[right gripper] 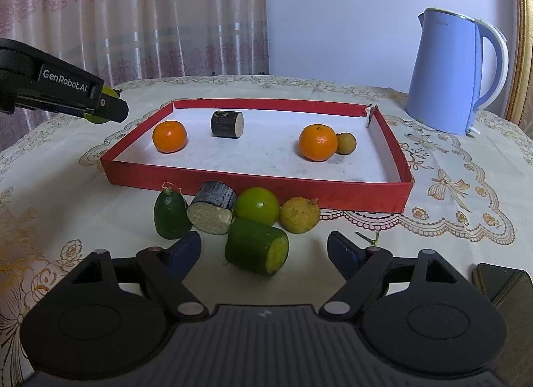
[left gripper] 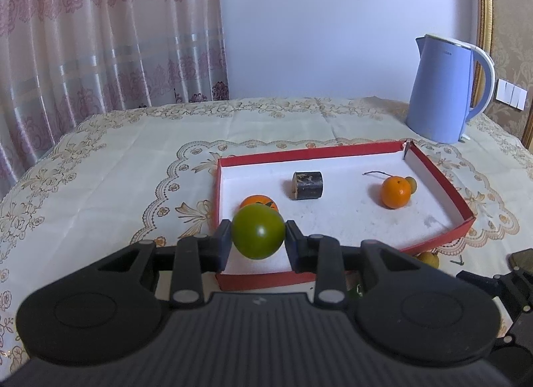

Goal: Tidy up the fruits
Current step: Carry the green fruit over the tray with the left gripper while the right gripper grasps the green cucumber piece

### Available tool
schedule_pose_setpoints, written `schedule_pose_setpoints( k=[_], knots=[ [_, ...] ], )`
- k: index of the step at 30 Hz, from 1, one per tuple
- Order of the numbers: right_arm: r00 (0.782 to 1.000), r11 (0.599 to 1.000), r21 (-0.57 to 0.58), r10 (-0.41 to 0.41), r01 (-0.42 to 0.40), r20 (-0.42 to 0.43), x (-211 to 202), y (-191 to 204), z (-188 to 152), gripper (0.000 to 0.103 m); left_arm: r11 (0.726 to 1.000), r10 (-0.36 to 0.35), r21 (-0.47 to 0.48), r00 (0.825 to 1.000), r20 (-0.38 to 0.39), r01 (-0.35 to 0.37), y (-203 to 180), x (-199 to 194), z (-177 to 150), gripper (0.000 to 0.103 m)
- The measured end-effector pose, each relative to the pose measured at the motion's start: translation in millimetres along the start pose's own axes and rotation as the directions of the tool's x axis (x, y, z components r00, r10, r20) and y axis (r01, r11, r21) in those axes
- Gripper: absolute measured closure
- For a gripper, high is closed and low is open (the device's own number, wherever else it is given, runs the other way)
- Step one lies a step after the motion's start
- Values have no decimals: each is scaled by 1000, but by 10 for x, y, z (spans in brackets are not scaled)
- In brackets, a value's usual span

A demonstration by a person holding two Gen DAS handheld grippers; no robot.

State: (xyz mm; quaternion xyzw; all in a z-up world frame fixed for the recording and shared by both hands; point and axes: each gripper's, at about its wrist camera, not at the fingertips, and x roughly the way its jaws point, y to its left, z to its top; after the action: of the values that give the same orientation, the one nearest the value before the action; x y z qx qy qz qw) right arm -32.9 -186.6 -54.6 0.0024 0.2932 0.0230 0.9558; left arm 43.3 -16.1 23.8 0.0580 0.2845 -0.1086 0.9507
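The left gripper (right gripper: 110,108), marked "GenRobot.AI", clamps a green fruit (left gripper: 258,231); the right gripper (right gripper: 265,250) gapes empty.

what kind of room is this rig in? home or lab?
Most likely a home, a dining or living room. A patterned lace curtain hangs behind a table with an embroidered floral tablecloth, and a blue electric kettle stands at the far corner. Nothing lab-like shows.

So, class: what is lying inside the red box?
Inside the red box lie two oranges, a dark cut cylinder and a small yellowish fruit touching the right orange. In the left wrist view, the claw's green fruit hides part of one orange.
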Motion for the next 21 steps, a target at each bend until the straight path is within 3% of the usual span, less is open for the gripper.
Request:
schedule_pose_setpoints(
  k=[4,8,10,21],
  knots=[
    [1000,1000,2,1,-1,-8,9,-5,0,29,1000,0,0,1000,0,0,-3,1,3,72],
    [1000,1000,7,3,-3,-16,22,-14,-12,30,1000,0,0,1000,0,0,1,1,-1,72],
    [1000,1000,6,5,-5,-19,27,-9,-13,39,1000,1,1,1000,0,-1,-3,3,4,72],
    [999,1000,13,11,-10,-37,64,-26,-19,52,1000,-2,2,1000,-3,2,-19,11,20,72]
  ],
)
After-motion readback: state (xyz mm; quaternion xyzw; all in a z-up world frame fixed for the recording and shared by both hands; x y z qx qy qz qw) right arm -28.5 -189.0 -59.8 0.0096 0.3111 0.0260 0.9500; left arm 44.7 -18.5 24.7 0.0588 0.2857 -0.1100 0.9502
